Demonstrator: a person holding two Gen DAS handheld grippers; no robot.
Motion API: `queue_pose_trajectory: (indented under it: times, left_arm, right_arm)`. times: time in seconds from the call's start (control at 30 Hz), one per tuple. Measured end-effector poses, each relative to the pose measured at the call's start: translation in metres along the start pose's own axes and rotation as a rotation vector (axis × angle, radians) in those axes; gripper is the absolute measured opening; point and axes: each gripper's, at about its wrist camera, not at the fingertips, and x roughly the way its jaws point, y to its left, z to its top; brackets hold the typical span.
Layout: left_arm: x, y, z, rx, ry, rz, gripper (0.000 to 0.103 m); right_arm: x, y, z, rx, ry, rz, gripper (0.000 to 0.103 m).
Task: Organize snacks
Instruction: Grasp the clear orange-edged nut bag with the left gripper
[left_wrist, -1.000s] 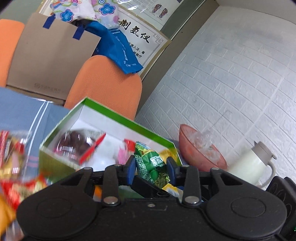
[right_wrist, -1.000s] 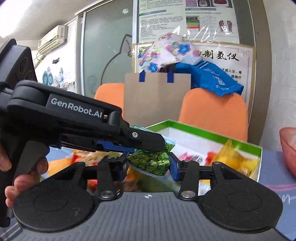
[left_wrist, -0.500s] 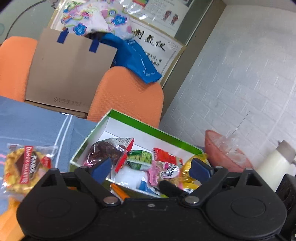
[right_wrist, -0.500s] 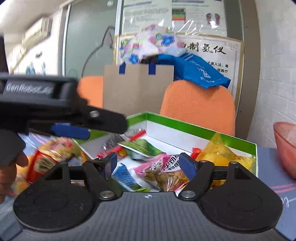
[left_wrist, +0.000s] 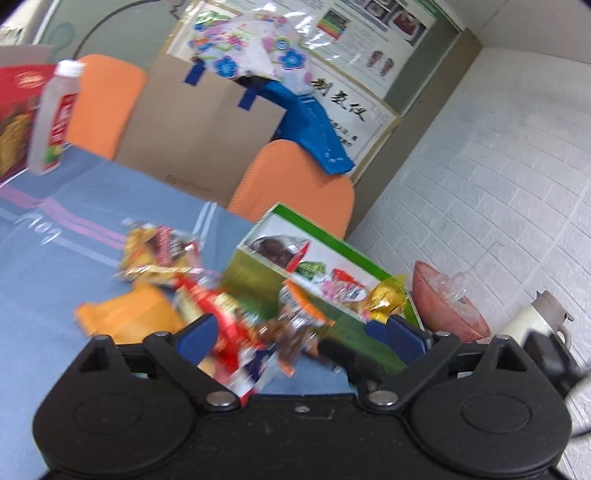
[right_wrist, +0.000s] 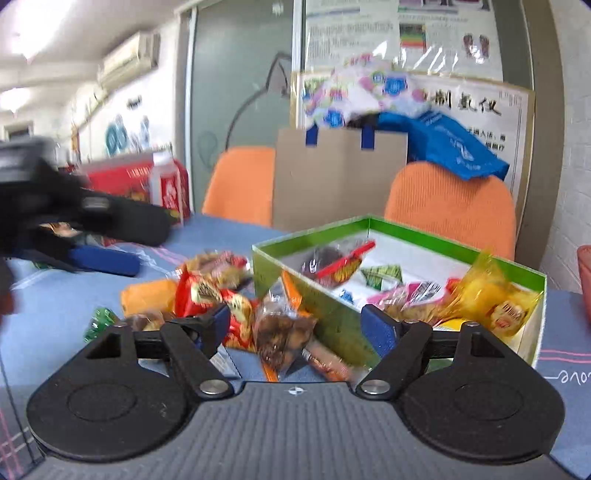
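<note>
A green box (right_wrist: 288, 273) with a white inside stands on the blue tablecloth and holds several snack packets, among them a small green pack (right_wrist: 382, 275) and a yellow pack (right_wrist: 495, 299). It also shows in the left wrist view (left_wrist: 255, 277). A loose pile of snack packets (right_wrist: 221, 291) lies left of the box, also seen from the left wrist (left_wrist: 207, 295). My left gripper (left_wrist: 301, 338) is open and empty above the pile. My right gripper (right_wrist: 295, 325) is open and empty, near a brown clear packet (right_wrist: 280, 332) by the box's corner. The left gripper (right_wrist: 107, 236) shows blurred at the left.
A pink bowl (left_wrist: 443, 299) and a white jug (left_wrist: 532, 321) stand right of the box by the brick wall. A bottle (left_wrist: 55, 118) and a red carton (left_wrist: 14, 107) stand at the far left. Two orange chairs (right_wrist: 450, 206) and a cardboard bag (right_wrist: 340, 177) are behind the table.
Both grippers let go of the green pack, which now lies in the box. Both opened wide and pulled back and left, toward the loose pile of snacks.
</note>
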Motion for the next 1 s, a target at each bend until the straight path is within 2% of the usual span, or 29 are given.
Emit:
queue_pose_trajectory:
  times: [0.17,0.3,0.37,0.4,0.5,0.6,0.77,0.87,0.9,1.0]
  left_arm:
    - [-0.019,0.013,-0.009,-0.010,0.010,0.011,0.103]
    - [-0.024,0.020,-0.015,-0.019,0.026,0.007,0.103]
    - [-0.025,0.023,-0.018,-0.026,0.036,-0.006,0.103]
    - [-0.024,0.025,-0.021,-0.032,0.045,-0.013,0.103]
    - [-0.020,0.024,-0.028,-0.050,0.072,-0.049,0.103]
    - [-0.014,0.018,-0.038,-0.045,0.111,-0.090,0.103]
    - [0.006,0.004,-0.054,-0.044,0.196,-0.164,0.103]
    - [0.020,-0.006,-0.055,-0.020,0.222,-0.195,0.103]
    - [0.026,-0.008,-0.054,-0.014,0.232,-0.201,0.103]
    - [0.040,-0.013,-0.053,-0.005,0.262,-0.207,0.103]
  right_arm:
    - [0.031,0.009,0.007,-0.004,0.024,0.001,0.103]
    - [0.052,0.014,0.002,-0.035,0.065,-0.003,0.075]
    - [0.047,0.015,-0.003,-0.050,0.058,-0.014,0.071]
    - [0.042,0.016,-0.004,-0.047,0.064,-0.015,0.064]
    - [0.023,0.013,-0.005,-0.014,0.079,-0.004,0.062]
    - [-0.003,0.006,-0.014,0.052,0.109,0.018,0.063]
    - [-0.043,-0.008,-0.036,0.220,0.135,0.136,0.067]
    - [-0.056,-0.004,-0.046,0.202,0.136,0.113,0.091]
    - [-0.059,-0.002,-0.048,0.187,0.133,0.090,0.103]
    - [-0.064,0.001,-0.054,0.187,0.141,0.057,0.103]
